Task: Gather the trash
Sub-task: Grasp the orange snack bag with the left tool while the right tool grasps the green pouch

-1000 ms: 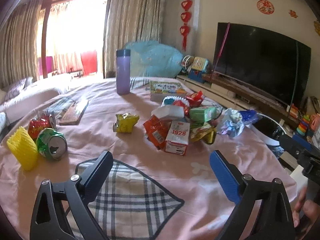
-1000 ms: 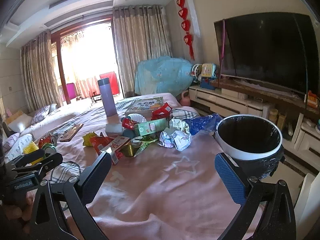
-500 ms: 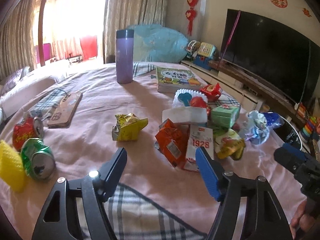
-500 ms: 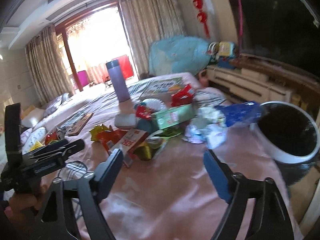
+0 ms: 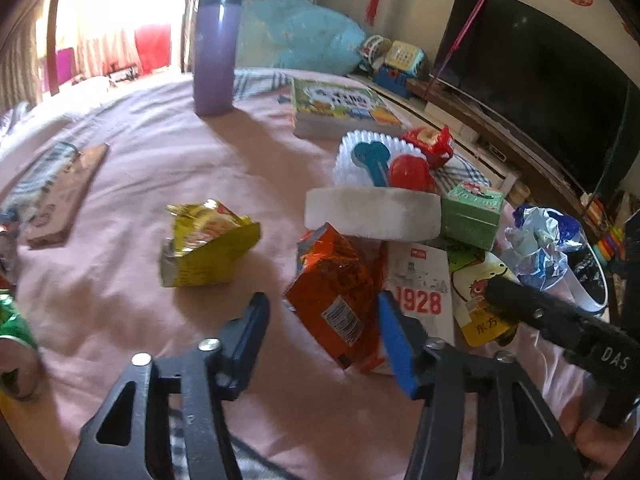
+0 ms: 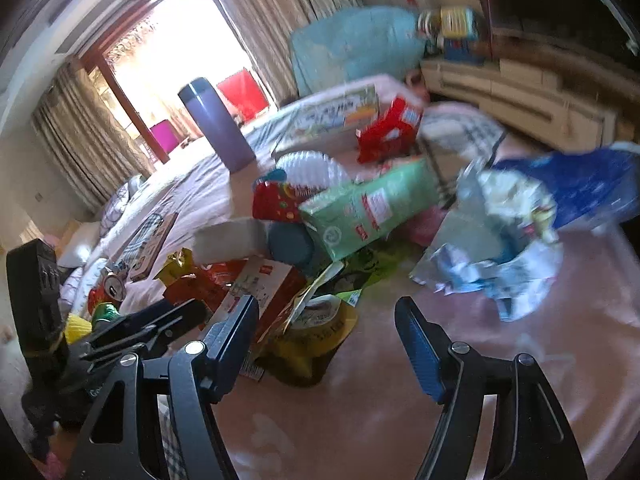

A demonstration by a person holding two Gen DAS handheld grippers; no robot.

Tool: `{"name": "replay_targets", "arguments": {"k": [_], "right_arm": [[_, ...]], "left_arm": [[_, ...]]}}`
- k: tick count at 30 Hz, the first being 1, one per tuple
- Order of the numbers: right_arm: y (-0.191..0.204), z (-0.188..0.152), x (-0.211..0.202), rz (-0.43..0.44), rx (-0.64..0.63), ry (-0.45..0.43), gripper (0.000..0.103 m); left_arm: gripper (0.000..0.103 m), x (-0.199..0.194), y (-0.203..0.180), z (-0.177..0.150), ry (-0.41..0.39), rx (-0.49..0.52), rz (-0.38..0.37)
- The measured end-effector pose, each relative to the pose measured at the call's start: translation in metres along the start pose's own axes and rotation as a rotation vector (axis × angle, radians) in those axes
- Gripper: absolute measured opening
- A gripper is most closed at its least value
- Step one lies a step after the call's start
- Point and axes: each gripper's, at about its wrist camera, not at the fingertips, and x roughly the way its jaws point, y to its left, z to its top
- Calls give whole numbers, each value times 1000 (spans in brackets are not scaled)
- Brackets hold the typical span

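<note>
A pink bedsheet fills both views, with a dark television at the upper right of the left wrist view. At far left of that view a green can lies on the sheet; left of centre sits a yellow wrapper. At lower centre the left gripper is closing, its 2 blue pads straddling the near end of an orange snack bag without yet pressing it. To pinch it well, push slightly deeper so the pads catch the crumpled body, not just the edge, and keep clear of the 1928 carton lying against its right side. In the right wrist view the right gripper is also closing, with a yellow-green pouch between its spread fingers, untouched; aim for its folded top. The silver-blue foil bag waits at right.
</note>
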Motion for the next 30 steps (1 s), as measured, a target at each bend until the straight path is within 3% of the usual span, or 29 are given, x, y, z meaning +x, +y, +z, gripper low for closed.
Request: {"name": "replay_targets", "arguments": {"k": [2, 3, 7, 15, 19, 30], "right_arm": [[0, 0, 6, 29, 9, 28, 52], [0, -2, 9, 44, 9, 44, 41], [3, -7, 1, 60, -13, 35, 31], [13, -20, -32, 87, -50, -6, 26], [13, -26, -53, 95, -60, -38, 26], [-17, -44, -121, 84, -8, -132, 26]], "left_arm": [[33, 2, 1, 2, -4, 0, -18], [19, 4, 1, 3, 3, 6, -20], [9, -2, -1, -2, -23, 23, -26], [6, -51, -8, -20, -137, 16, -25], [5, -77, -21, -30, -172, 30, -66], [5, -95, -85, -46, -142, 139, -188]]}}
